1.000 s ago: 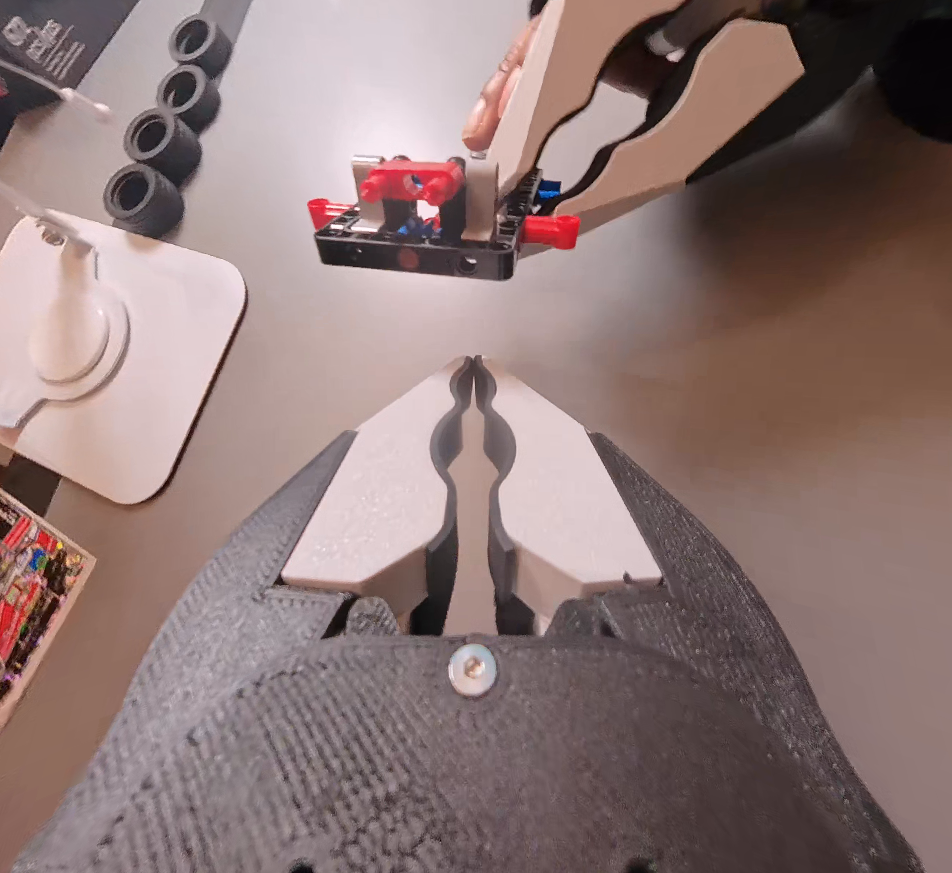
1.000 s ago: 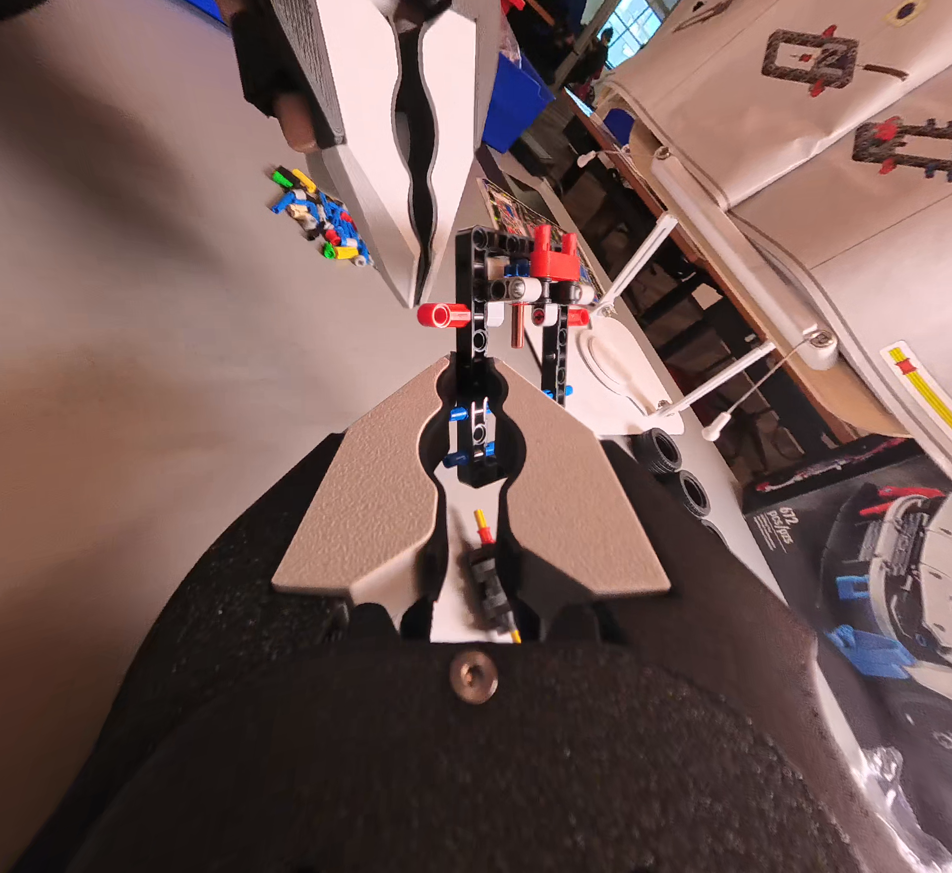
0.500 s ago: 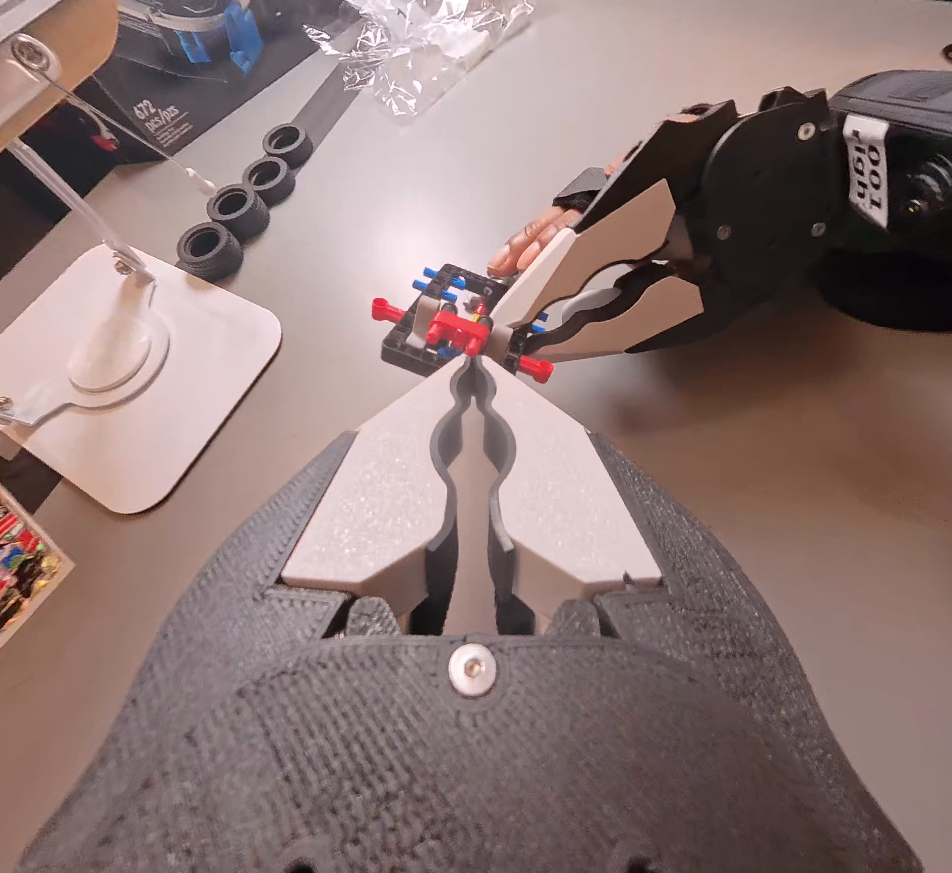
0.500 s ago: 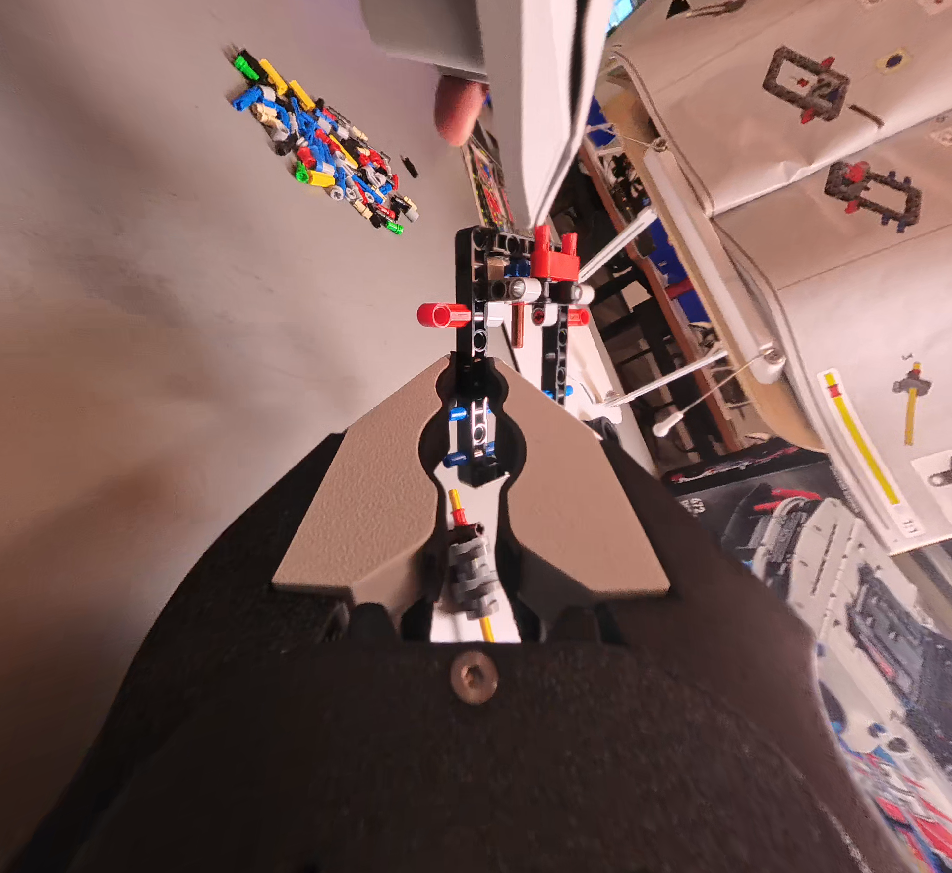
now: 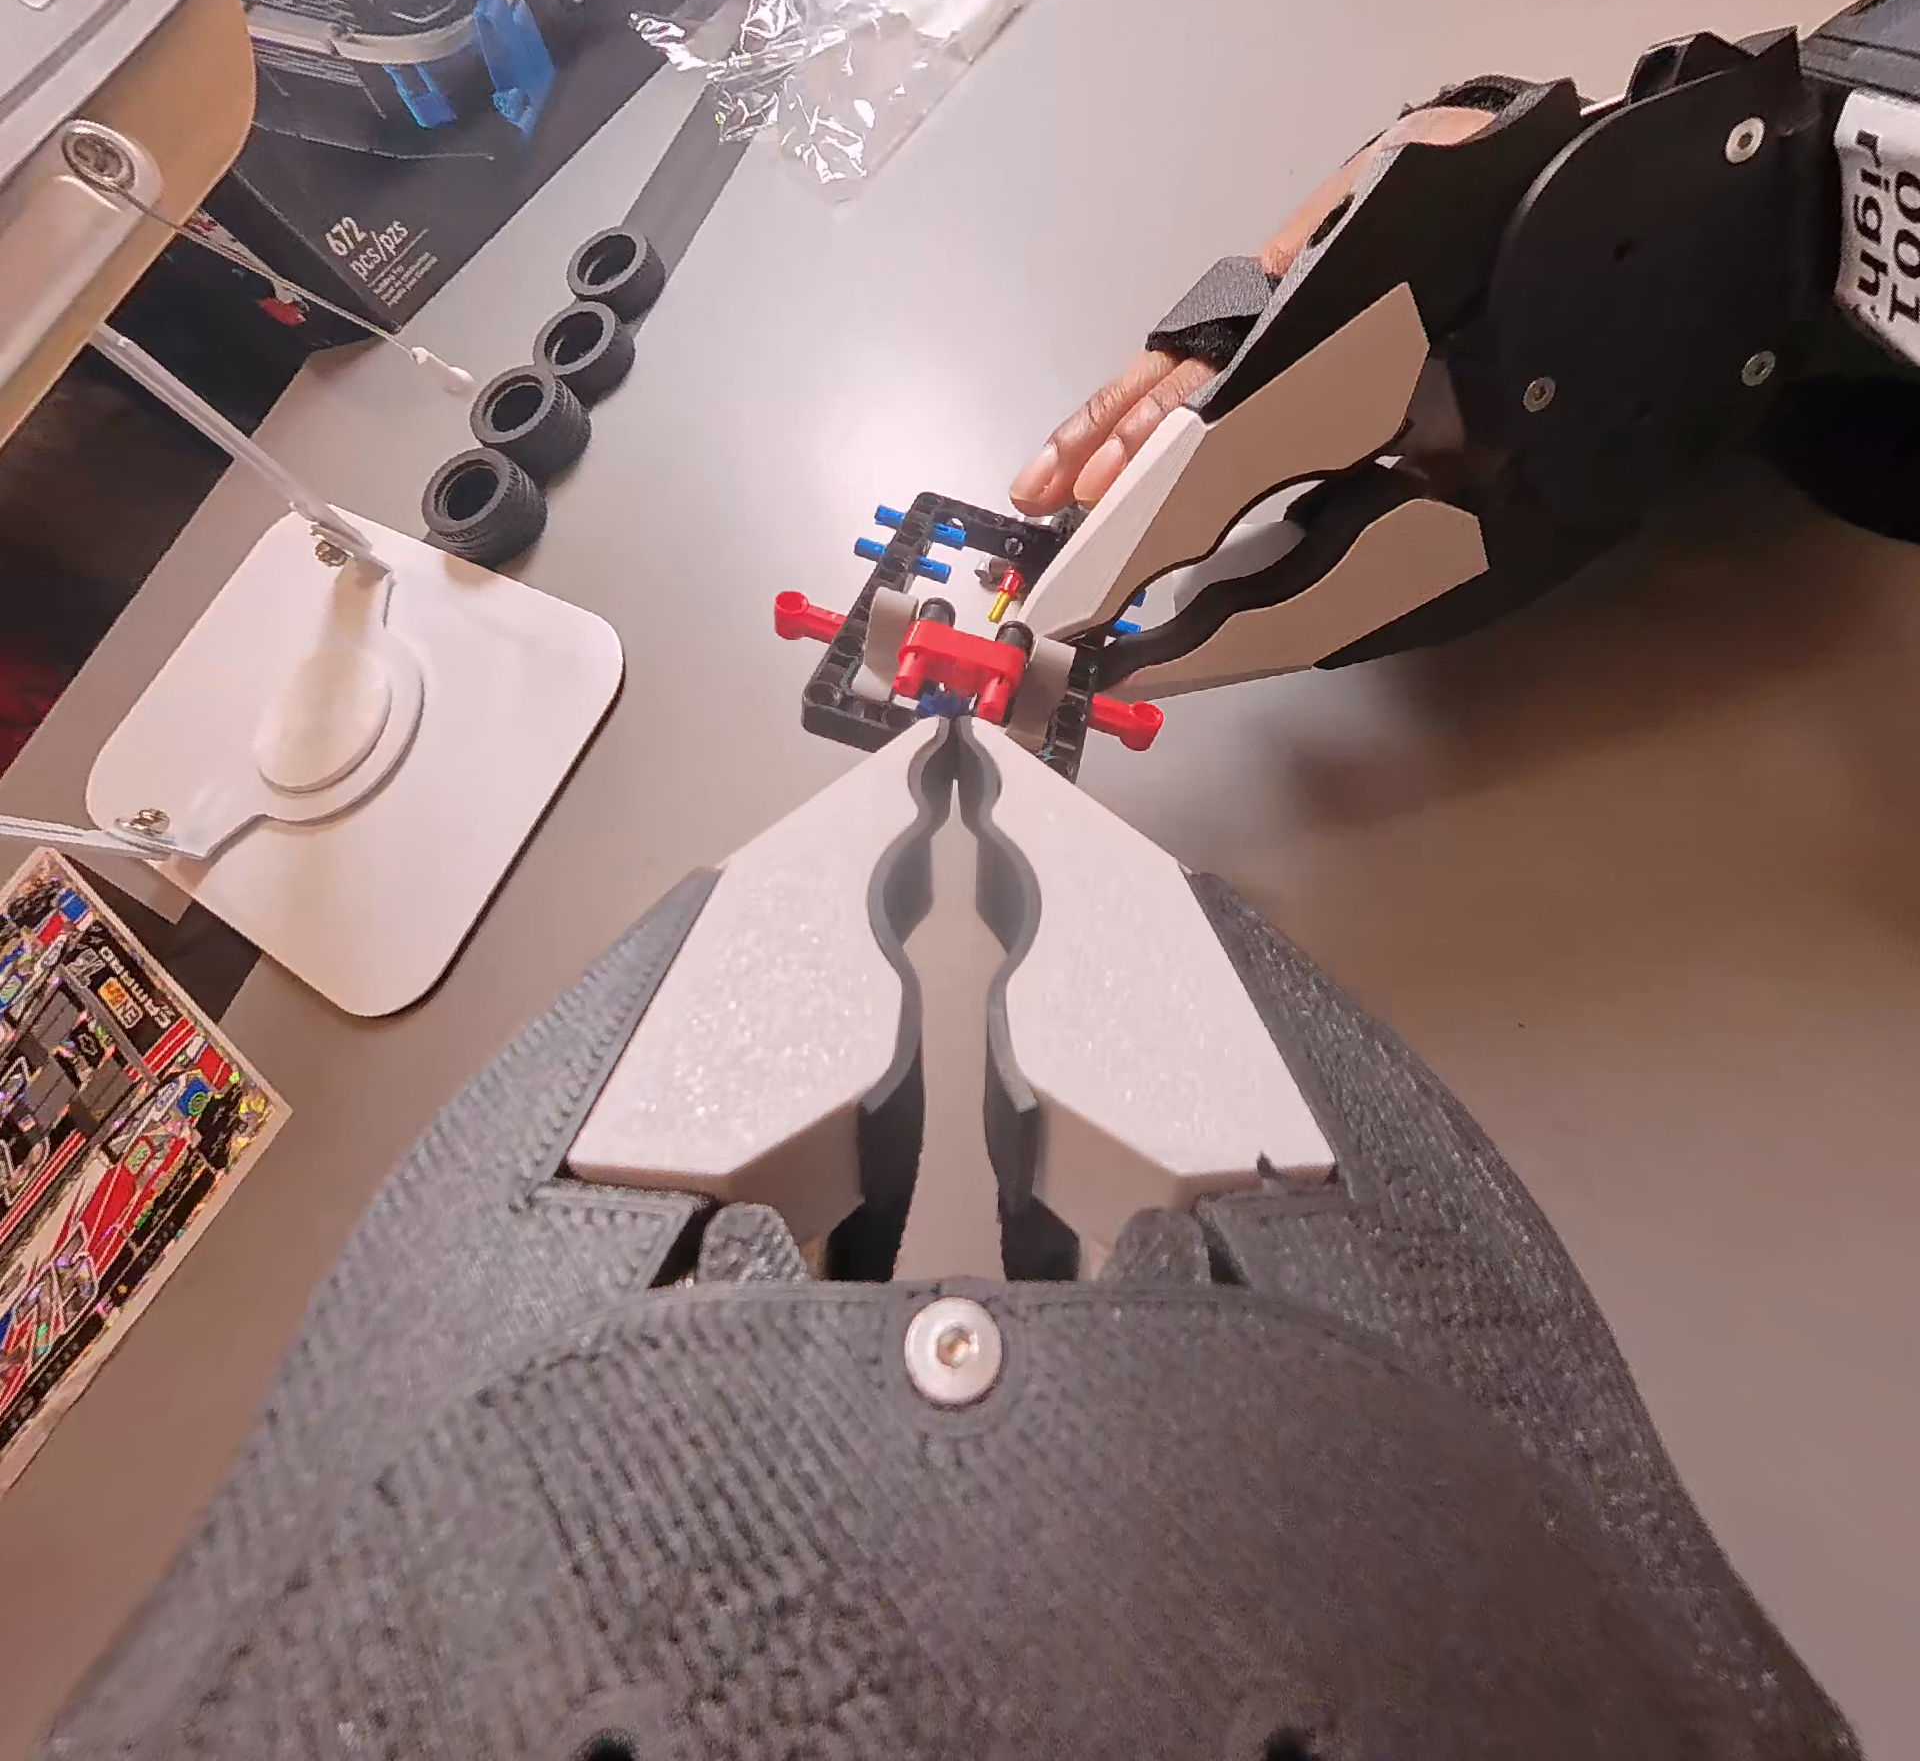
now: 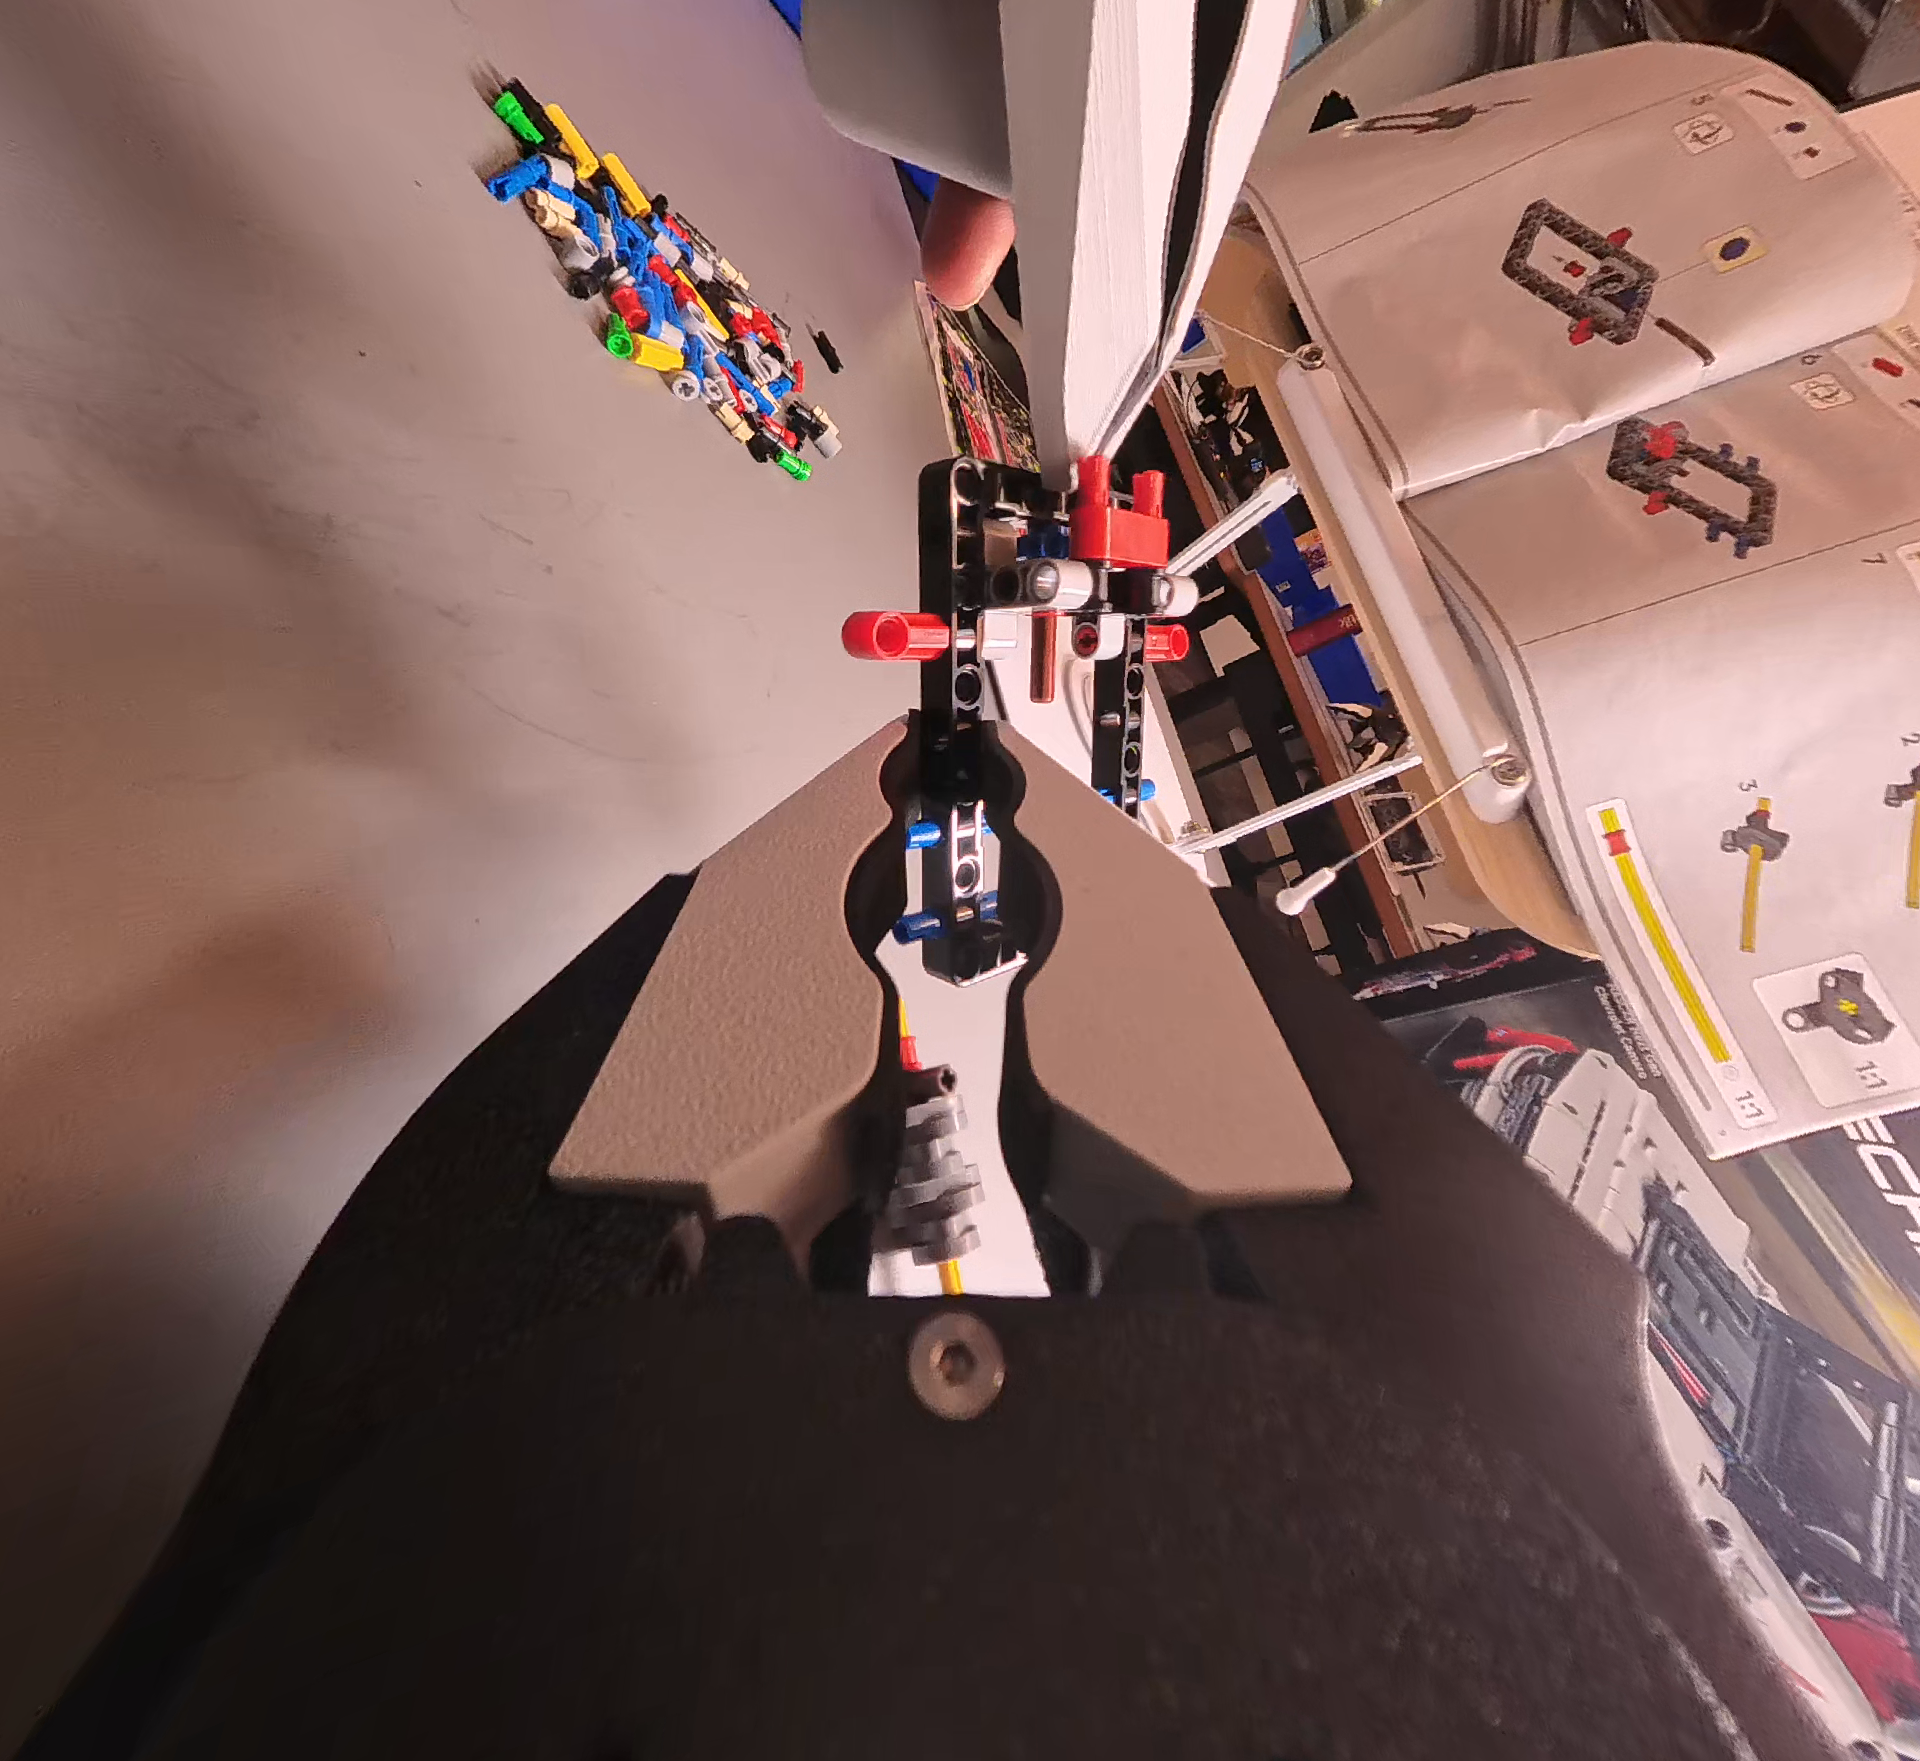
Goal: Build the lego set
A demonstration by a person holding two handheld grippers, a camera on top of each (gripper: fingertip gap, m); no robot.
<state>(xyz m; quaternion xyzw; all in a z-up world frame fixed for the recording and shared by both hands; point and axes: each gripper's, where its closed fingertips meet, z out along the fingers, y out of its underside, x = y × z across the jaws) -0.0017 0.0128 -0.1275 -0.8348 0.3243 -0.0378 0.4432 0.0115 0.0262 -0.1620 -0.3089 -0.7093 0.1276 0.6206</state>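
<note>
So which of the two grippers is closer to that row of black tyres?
Left. The left gripper points at the lego frame with the tyres off to its left; the right gripper, shut on the frame, reaches in from the far side.

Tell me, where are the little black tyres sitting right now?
In the left wrist view the four black tyres lie in a row on the table at upper left, between the set's box and the white stand base.
</note>
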